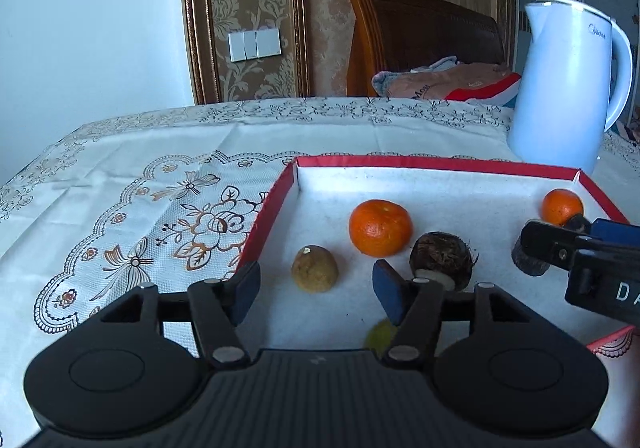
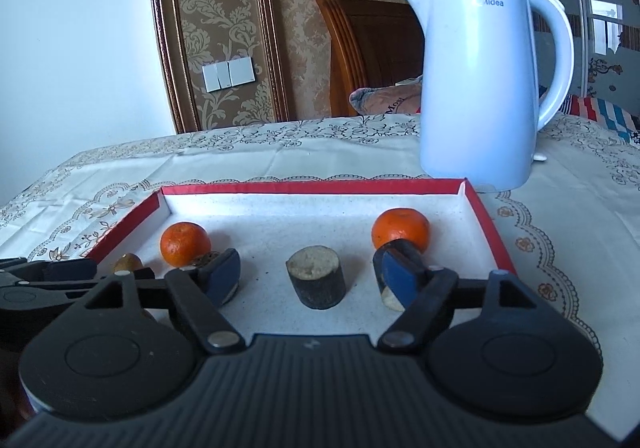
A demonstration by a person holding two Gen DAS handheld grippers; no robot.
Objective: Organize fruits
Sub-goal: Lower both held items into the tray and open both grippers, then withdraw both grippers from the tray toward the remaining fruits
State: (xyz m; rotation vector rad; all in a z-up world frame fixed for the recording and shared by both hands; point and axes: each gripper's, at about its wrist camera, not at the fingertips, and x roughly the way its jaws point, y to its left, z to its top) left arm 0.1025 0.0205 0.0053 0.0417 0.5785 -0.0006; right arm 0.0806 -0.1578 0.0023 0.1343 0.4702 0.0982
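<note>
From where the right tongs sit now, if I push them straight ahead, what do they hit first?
Most likely the dark cut stump piece, standing in the tray between the open right tongs. Depth is hard to judge.

Bare white floor in the far half of the red-rimmed tray (image 2: 486, 222), open tablecloth (image 1: 120, 176) left of it, white kettle (image 2: 476, 88) blocking behind its right corner, two oranges (image 2: 185, 243) and a dark stump (image 2: 316, 282) crowding the near half, possibly more fruit hidden behind the right gripper (image 2: 308, 274).
</note>
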